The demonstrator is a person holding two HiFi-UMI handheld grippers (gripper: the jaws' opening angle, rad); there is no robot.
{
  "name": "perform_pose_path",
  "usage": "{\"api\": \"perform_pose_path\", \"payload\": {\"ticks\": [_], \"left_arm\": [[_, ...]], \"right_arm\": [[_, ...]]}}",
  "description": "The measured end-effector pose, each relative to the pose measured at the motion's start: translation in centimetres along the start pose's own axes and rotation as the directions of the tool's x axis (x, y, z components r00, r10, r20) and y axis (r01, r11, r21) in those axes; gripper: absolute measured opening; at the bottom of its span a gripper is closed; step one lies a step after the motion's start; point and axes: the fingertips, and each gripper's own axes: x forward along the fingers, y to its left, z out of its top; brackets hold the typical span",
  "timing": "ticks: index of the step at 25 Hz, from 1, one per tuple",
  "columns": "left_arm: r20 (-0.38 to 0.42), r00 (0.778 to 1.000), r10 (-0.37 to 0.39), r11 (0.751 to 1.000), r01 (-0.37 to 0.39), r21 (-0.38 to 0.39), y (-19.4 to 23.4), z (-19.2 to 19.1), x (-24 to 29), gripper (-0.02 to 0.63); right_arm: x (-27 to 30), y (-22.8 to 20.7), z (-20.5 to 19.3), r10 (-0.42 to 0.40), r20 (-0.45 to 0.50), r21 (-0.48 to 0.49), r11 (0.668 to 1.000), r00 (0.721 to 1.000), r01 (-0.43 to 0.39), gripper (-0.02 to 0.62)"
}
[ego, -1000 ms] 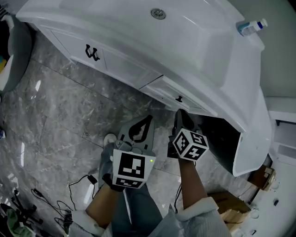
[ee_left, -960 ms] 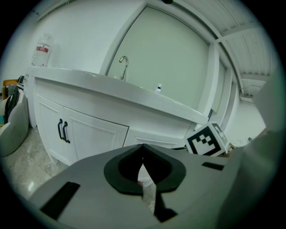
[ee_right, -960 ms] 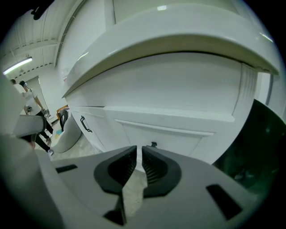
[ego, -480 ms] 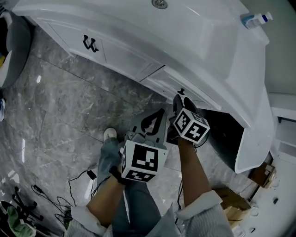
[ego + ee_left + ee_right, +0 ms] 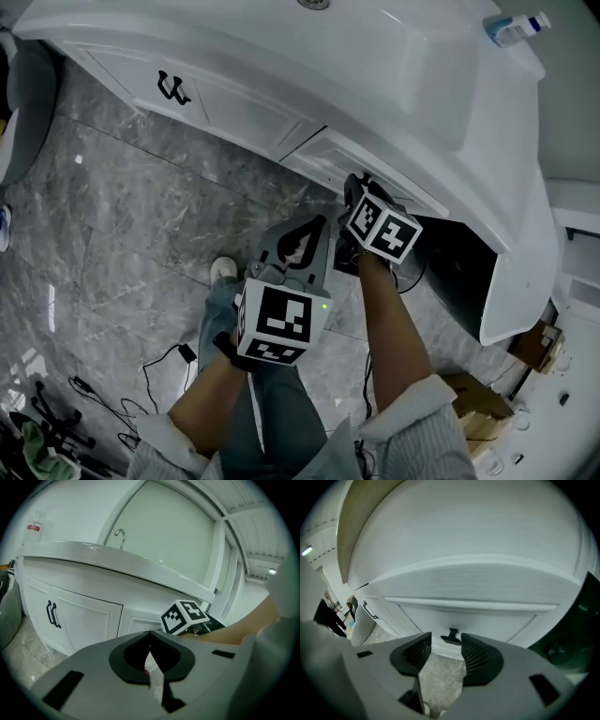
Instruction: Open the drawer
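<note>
- The white panelled drawer front (image 5: 473, 616) sits in the white sink cabinet (image 5: 234, 103), just under the basin rim, to the right of the cabinet doors with the curly black pulls (image 5: 171, 89).
- Its small black handle (image 5: 451, 637) is right in line with the right gripper (image 5: 357, 194). In the right gripper view we see it peeking up in the gap, just past the tips.
- That gripper's jaws have just been opening and now stand wide apart. The ribbed black pads aren't pressing on the handle or anything else, and between them we only see grey marble floor (image 5: 122, 216).
- The right gripper points down at the drawer from close in. We can't tell if the tips actually touch the front.
- The left gripper (image 5: 150, 633) hangs back and to the left, well short of the cabinet. Its jaws are closed tip to tip with nothing in them.
- From the left gripper view we can spot the right gripper's marker cube (image 5: 183, 616) in front of the drawer.
</note>
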Motion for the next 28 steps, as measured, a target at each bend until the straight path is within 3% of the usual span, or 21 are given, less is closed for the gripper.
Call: {"api": "perform_pose_path", "payload": {"ticks": [17,23,28], "left_arm": [[-0.014,1.0,-0.003,1.0,0.003,0.006,1.0,0.2,1.0,0.015],[-0.015,1.0,-0.002,1.0,0.002,0.005,1.6,0.5,1.1,0.015],[-0.025,1.0,-0.003,1.0,0.003,-0.005,2.0,0.3,1.4,0.015]], "right_arm": [[1.1,-1.1,0.3,-0.096,-0.034,0.11,0.989,0.995,0.099,0.15],[1.0,-1.2,0.2,-0.138,-0.033,0.053,0.989,0.99,0.14,0.143],[0.8,-0.9,0.4,-0.121,0.0,-0.037,0.992,0.993,0.12,0.138]]}}
